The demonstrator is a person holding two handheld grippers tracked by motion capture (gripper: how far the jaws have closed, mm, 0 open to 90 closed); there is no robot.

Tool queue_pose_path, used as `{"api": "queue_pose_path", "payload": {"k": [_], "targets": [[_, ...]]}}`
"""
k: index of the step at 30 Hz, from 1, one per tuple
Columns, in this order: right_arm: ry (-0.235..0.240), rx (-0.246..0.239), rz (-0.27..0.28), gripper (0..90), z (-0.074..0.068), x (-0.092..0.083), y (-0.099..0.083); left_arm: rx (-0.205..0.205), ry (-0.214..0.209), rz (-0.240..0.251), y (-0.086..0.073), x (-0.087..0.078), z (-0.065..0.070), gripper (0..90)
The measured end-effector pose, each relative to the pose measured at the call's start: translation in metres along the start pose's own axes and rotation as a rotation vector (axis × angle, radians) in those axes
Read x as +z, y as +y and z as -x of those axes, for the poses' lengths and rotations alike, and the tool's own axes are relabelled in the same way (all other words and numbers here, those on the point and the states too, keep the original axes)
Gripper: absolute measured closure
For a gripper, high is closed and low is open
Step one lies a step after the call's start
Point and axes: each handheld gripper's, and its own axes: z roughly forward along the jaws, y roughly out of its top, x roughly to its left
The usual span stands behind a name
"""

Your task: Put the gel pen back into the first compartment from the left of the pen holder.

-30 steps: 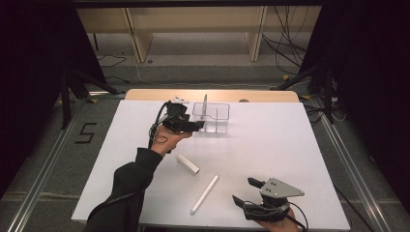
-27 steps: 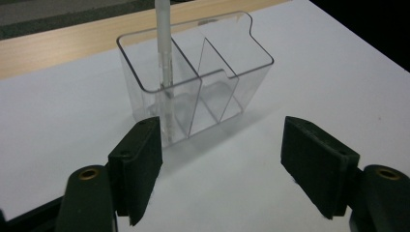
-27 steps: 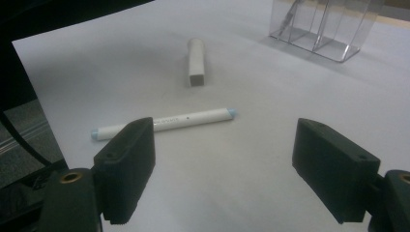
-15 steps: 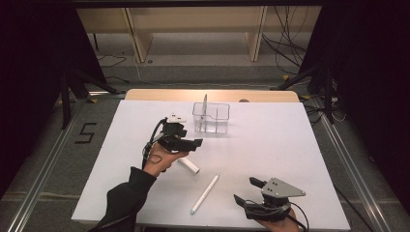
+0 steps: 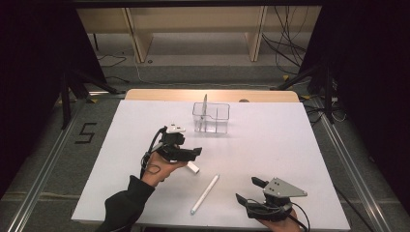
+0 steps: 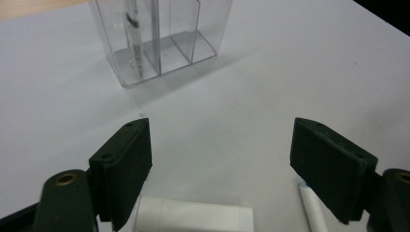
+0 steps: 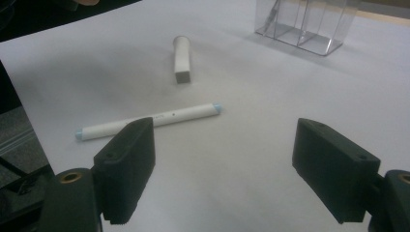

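Note:
My left gripper (image 5: 195,152) (image 6: 222,133) hovers low over the white table (image 5: 290,145), open; its jaws have just been opening and nothing is pressed between them. A short white tube (image 5: 193,168) (image 6: 193,218) lies on the table just below and beside its left jaw. A long white pen (image 5: 204,194) (image 7: 150,121) lies nearer the front, its tip (image 6: 312,210) by the right jaw. A clear divided organizer (image 5: 211,117) (image 6: 159,38) stands farther back with a thin stick (image 6: 134,38) upright in it. My right gripper (image 5: 250,192) (image 7: 227,128) rests open at the front right.
The short tube (image 7: 182,58) and organizer (image 7: 309,24) lie beyond the right gripper. A wooden strip (image 5: 159,94) borders the table's far edge. Metal rails (image 5: 43,159) run along both sides, with dark floor, cables and shelving behind.
My left gripper has drawn back from the organizer toward the person and sunk lower, ending above the short white tube, with its jaws wider. The right gripper has stayed put.

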Motion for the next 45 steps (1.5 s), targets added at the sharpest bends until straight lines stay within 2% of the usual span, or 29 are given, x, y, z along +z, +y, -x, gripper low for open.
{"api": "queue_pose_path", "payload": {"k": [10, 21, 28, 31, 39, 45], "targets": [[-0.014, 0.021, 0.007, 24.1, 0.006, 0.000, -0.003, -0.002, -0.022, -0.018, -0.013, -0.002, 0.012, 20.5], [-0.021, 0.024, 0.009, 24.1, 0.008, -0.001, -0.004, 0.028, -0.047, -0.031, -0.023, -0.006, 0.031, 19.7], [-0.025, 0.026, 0.005, 24.2, 0.008, -0.001, -0.004, 0.029, -0.057, -0.045, -0.031, -0.005, 0.035, 19.9], [-0.028, 0.019, 0.005, 24.2, 0.007, 0.000, -0.004, 0.036, -0.062, -0.074, -0.036, -0.001, 0.038, 19.5], [-0.028, 0.022, 0.006, 24.2, 0.008, 0.000, -0.004, 0.041, -0.071, -0.112, -0.048, 0.004, 0.045, 17.2], [-0.031, 0.027, 0.004, 24.1, 0.008, -0.001, -0.004, 0.044, -0.066, -0.114, -0.051, 0.002, 0.049, 16.1]]}}
